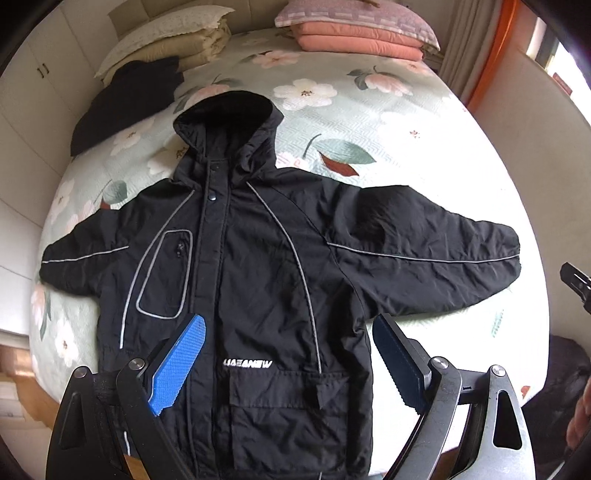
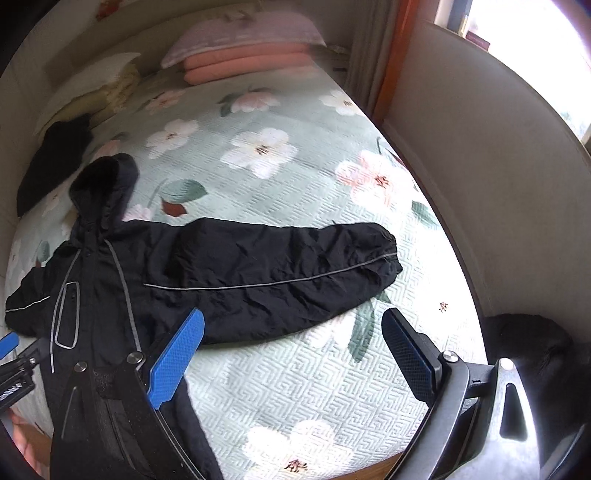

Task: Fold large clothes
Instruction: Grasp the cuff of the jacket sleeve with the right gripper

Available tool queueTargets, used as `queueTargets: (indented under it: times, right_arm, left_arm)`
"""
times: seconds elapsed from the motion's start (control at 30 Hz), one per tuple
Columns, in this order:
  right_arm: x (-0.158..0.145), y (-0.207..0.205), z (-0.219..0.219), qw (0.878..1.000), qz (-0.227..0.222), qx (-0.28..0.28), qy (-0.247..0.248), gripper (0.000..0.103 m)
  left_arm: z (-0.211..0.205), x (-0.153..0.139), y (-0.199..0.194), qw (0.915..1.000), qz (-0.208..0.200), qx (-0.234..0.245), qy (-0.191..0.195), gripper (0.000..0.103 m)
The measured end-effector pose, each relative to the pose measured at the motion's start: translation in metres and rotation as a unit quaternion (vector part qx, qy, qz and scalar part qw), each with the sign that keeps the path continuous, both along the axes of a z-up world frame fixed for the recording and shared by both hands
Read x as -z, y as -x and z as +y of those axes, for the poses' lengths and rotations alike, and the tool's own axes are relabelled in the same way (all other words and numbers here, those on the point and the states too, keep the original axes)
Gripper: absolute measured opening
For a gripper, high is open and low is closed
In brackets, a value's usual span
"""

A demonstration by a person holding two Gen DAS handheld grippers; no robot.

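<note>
Jacket (image 1: 258, 258): black, hooded, of crinkled padded fabric, lying front up and flat on the bed, both sleeves spread sideways; thin grey piping, a snap placket, white lettering above a flapped pocket.
Hidden: the hem is cut off by the frame's lower edge and the gripper in the left wrist view; in the right wrist view the body is partly behind the gripper frame.
Left gripper (image 1: 288, 360): fingers spread wide, holding nothing, above the jacket's lower front; ridged blue pads.
Right gripper (image 2: 291, 356): fingers spread wide, empty, over the bedspread below the right-hand sleeve (image 2: 280, 266).
Bedspread (image 1: 388, 122): pale green, quilted in a key pattern, with large white and pink flowers.
Dark garment (image 1: 125, 103): black, folded, near the far left corner; its details are hard to make out.
Pillows and folded quilts (image 1: 354, 29): stacked at the headboard, pink and cream.
</note>
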State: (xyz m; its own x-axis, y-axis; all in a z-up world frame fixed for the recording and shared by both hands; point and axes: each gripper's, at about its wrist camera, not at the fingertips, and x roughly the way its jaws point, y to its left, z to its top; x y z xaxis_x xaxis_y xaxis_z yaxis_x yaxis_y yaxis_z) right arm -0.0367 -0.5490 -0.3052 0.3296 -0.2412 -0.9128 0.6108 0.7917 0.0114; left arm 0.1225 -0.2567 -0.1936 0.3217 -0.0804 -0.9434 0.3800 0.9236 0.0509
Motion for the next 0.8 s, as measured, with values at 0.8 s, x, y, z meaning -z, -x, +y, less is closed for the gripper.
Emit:
queueTargets:
  times: [0.8]
  right_arm:
    - [0.238,0.032,-0.208,0.962,-0.084,0.183,-0.183,0.063]
  left_arm:
    - [-0.027,0.154,-0.021,0.9993,0.026,-0.02,-0.02,0.093]
